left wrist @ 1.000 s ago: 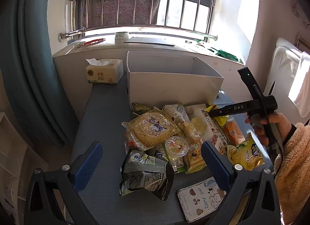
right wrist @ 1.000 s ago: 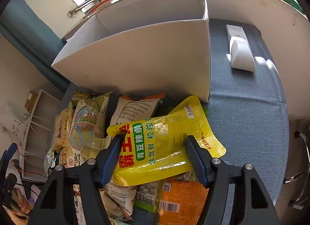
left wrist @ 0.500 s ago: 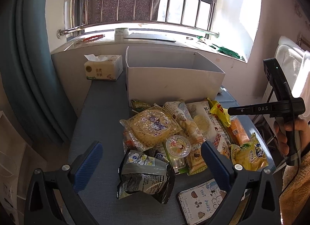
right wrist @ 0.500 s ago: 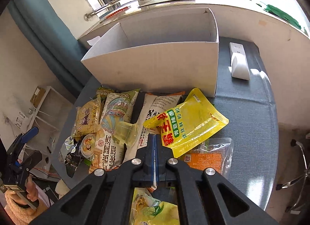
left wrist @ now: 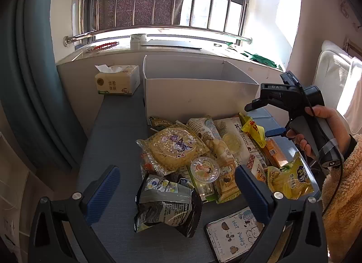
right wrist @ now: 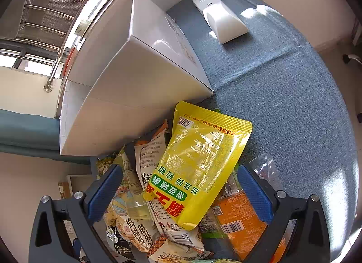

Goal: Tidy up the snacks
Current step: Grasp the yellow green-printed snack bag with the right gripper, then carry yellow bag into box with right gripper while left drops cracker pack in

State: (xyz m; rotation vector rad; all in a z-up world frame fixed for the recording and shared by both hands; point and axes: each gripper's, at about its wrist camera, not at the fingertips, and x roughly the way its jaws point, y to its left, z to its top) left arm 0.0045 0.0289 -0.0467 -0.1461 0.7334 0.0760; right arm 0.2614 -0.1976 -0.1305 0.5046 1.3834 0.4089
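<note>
Right gripper (right wrist: 178,191) spread wide, straddling the yellow pouch (right wrist: 201,163) to grasp it; white box (right wrist: 126,86) waits beyond; left gripper (left wrist: 176,191) wide, idle.

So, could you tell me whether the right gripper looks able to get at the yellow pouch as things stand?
Probably yes: the right gripper is open, and the yellow pouch lies on top of the snack pile between its jaws, with nothing over it.
</note>
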